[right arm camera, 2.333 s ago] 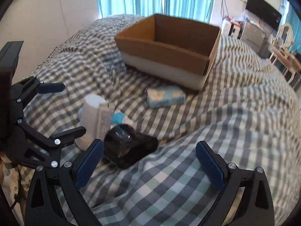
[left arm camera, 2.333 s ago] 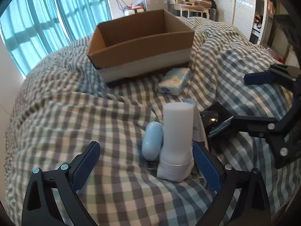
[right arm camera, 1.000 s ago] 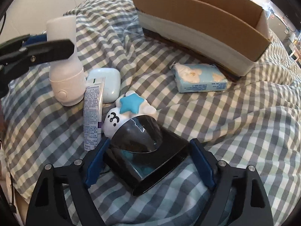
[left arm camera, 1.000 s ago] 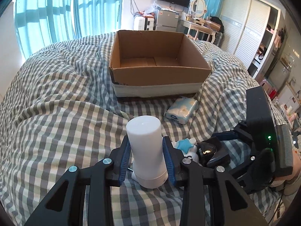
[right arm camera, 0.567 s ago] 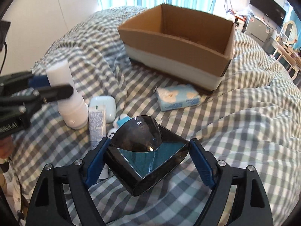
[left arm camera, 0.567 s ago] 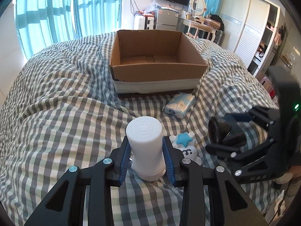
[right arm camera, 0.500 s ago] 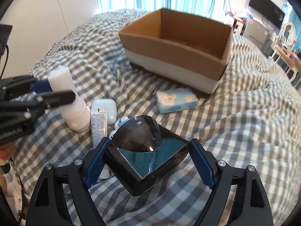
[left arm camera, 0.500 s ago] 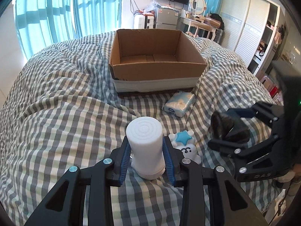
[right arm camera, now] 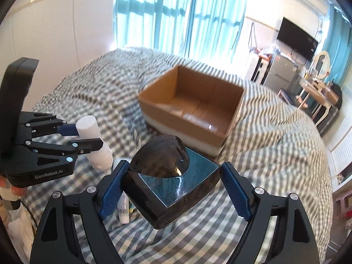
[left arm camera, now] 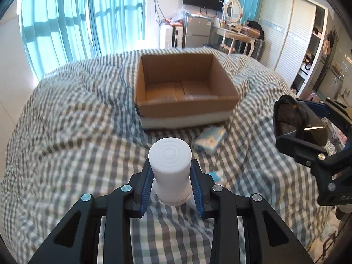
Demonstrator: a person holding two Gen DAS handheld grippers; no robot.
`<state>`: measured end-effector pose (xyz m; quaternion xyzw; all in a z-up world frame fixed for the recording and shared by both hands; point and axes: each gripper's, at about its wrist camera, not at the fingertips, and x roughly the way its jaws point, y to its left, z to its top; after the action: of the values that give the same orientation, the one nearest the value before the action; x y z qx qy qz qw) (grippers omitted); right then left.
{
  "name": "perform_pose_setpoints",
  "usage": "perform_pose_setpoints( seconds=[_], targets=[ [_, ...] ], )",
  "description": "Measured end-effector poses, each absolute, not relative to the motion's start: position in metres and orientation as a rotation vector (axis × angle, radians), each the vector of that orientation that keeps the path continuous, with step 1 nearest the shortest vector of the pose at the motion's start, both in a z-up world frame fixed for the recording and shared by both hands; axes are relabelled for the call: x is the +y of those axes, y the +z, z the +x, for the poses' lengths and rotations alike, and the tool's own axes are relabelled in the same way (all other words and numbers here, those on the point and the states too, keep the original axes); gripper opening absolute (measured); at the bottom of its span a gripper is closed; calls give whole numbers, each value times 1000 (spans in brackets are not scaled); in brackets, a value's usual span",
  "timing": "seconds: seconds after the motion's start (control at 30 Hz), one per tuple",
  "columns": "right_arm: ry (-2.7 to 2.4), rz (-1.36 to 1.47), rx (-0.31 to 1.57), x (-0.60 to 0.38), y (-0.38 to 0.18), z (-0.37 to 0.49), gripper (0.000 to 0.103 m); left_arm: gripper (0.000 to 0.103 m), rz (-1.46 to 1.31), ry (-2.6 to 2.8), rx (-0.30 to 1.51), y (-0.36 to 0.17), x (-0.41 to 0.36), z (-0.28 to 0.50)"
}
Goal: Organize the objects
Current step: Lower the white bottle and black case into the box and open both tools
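One white bottle point(left arm camera: 169, 171) upright, flat top up

A bed point(left arm camera: 66, 132) covered in a rumpled grey-and-white checked quilt carries everything. An open cardboard box point(left arm camera: 187, 110) sits on it near the middle. Just in front of the box lies a light-blue tissue pack point(left arm camera: 210, 139), and nearer, a white tube point(right arm camera: 123, 209).

Both tools now sit higher above the bed point(left arm camera: 66, 132) than a second ago. The white bottle point(left arm camera: 170, 169), clamped in the left tool point(left arm camera: 171, 187), is off the cover, and the right tool point(right arm camera: 173, 189) carries the black box point(right arm camera: 173, 176) well clear, nearer the cardboard box point(right arm camera: 193, 103).
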<state>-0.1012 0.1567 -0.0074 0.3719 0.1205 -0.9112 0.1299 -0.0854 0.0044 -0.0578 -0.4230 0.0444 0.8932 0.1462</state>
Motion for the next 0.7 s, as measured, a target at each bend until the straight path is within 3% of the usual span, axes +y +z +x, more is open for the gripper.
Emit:
perform_pose_setpoints(
  seconds=[0.7],
  targets=[
    [-2792,928,194,173,48,-219,84,33,-1037,2727,-9,6,15,-208]
  ],
)
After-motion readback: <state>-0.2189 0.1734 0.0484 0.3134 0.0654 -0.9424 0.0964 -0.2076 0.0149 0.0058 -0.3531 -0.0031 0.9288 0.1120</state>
